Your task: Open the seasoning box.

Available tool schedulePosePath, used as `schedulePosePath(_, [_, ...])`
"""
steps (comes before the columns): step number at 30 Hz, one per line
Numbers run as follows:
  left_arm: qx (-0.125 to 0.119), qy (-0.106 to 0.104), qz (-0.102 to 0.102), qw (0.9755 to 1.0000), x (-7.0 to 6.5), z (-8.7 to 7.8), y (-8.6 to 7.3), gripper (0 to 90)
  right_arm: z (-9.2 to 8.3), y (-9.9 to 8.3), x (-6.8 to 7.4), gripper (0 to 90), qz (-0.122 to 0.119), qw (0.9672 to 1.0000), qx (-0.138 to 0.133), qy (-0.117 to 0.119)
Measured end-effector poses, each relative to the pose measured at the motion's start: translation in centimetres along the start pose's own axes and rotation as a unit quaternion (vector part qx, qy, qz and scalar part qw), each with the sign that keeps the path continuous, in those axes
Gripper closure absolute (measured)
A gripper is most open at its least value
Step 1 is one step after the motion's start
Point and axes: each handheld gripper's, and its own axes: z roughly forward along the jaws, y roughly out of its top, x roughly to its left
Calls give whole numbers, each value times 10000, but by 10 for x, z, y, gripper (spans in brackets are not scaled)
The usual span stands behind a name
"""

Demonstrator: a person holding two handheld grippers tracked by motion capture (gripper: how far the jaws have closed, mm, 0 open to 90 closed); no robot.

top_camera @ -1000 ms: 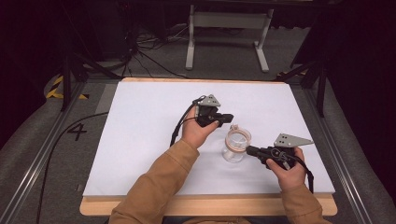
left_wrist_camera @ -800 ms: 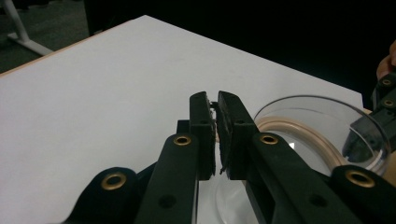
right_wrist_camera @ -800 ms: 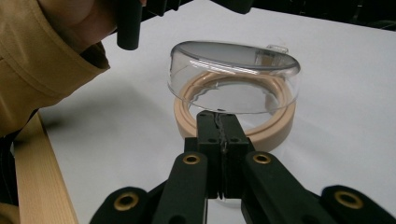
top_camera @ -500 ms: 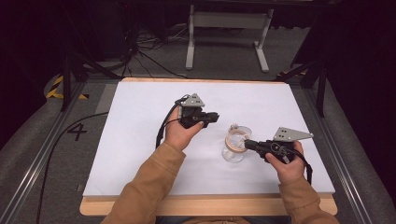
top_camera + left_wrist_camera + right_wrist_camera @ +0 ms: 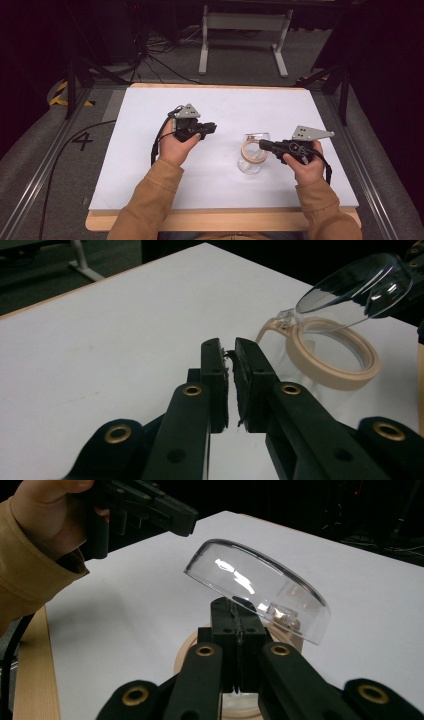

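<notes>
A clear glass jar (image 5: 251,161) with a beige seal ring (image 5: 334,374) stands right of the white table's middle. Its hinged clear lid (image 5: 250,582) is tilted up, open. My right gripper (image 5: 262,145) comes in from the right, and its jaws (image 5: 235,604) are shut on the lid's near rim. My left gripper (image 5: 213,127) hovers left of the jar, apart from it, pointing toward it. Its jaws (image 5: 228,346) have just been opening and stand a narrow slit apart with nothing between them.
The white table top (image 5: 150,165) has a wooden front edge (image 5: 220,220). Metal rails run along both sides of the table. A white stand (image 5: 242,22) and cables lie on the floor behind.
My left hand has drawn back to the left, away from the jar. My right gripper stays at the jar's top and has risen slightly with the lid.
</notes>
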Motion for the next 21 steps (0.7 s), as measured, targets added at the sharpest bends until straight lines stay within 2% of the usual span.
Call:
schedulePosePath(6, [55,177,-197,9996,7,-13,-11,828,4,8,-10,900,7,10000,-82,4])
schedulePosePath(8, [45,205,-195,9996,8,-15,-13,827,4,9,-12,900,3,10000,-86,-2])
schedulePosePath(11, [174,274,-233,9992,9,-21,-18,824,7,12,-18,900,19,9999,-105,7])
schedulePosePath(13, [111,298,-240,9992,10,-22,-20,824,8,12,-19,900,46,9999,-124,20])
schedulePosePath(21, [167,463,-398,9980,13,-35,-29,823,17,15,-31,900,94,9999,-118,-41])
